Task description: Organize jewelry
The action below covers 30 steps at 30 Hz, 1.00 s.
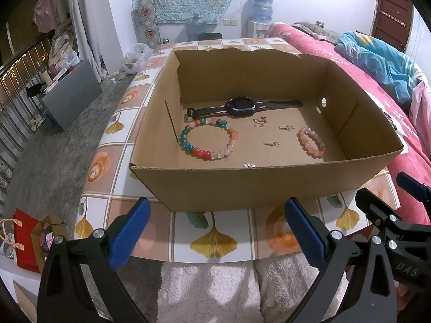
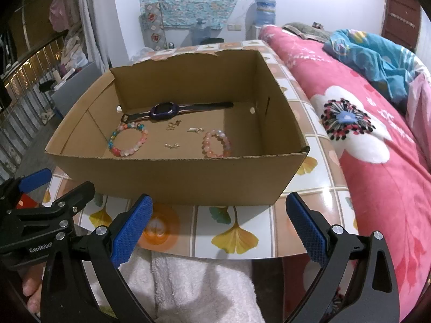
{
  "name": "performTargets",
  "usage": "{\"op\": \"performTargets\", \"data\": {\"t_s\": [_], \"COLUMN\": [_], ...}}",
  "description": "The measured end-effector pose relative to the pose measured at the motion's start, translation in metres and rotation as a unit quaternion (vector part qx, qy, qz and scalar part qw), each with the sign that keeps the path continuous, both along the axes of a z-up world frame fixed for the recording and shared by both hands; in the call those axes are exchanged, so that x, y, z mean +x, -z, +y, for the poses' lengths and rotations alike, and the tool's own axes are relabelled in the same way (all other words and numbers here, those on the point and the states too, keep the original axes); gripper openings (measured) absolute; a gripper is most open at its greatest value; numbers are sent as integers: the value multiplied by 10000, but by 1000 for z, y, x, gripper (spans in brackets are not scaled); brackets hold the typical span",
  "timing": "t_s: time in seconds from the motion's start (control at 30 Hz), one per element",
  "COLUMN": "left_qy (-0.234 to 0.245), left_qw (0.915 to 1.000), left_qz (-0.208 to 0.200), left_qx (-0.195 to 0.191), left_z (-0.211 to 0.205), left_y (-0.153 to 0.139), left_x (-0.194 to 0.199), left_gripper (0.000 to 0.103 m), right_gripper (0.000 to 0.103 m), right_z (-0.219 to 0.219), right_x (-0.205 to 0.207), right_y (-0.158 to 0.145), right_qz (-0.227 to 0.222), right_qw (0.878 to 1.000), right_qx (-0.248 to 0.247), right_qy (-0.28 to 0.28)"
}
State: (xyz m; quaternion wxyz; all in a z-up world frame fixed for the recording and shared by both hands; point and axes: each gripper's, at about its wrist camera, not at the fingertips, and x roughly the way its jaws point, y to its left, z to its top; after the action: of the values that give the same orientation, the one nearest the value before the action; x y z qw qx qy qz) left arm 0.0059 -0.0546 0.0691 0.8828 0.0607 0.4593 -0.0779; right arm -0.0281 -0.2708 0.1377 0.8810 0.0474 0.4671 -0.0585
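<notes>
Both hand-held grippers, left (image 1: 215, 231) and right (image 2: 218, 228), hover spread and empty at 6 o'clock of a cardboard box (image 1: 242, 185) on the tiled surface (image 1: 215, 239). Inside lie a watch (image 1: 239, 105) at 12 o'clock, a multicoloured bracelet (image 1: 209, 139) at 9, a pink bracelet (image 1: 312, 141) at 3, and small charms (image 1: 272, 143) between.

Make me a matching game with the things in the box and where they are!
Things:
1. watch
2. colourful bracelet
3. pink bracelet
4. grippers (left, right)

Places:
A. right side of the box floor
B. along the far wall
C. outside the box, open
D. left side of the floor

Pairs: 1-B, 2-D, 3-A, 4-C
</notes>
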Motion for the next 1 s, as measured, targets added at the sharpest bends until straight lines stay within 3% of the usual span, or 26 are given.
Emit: {"op": "performTargets", "data": {"t_s": [1.0], "left_qy": [2], "left_qw": [10000], "left_qz": [20], "left_qx": [-17], "left_z": [1], "left_y": [0], "left_x": [0], "left_gripper": [97], "right_gripper": [95], "right_z": [1], "right_x": [1], "right_y": [3], "right_qz": [63], "right_qw": [10000], "right_qx": [38], "right_qy": [18]}}
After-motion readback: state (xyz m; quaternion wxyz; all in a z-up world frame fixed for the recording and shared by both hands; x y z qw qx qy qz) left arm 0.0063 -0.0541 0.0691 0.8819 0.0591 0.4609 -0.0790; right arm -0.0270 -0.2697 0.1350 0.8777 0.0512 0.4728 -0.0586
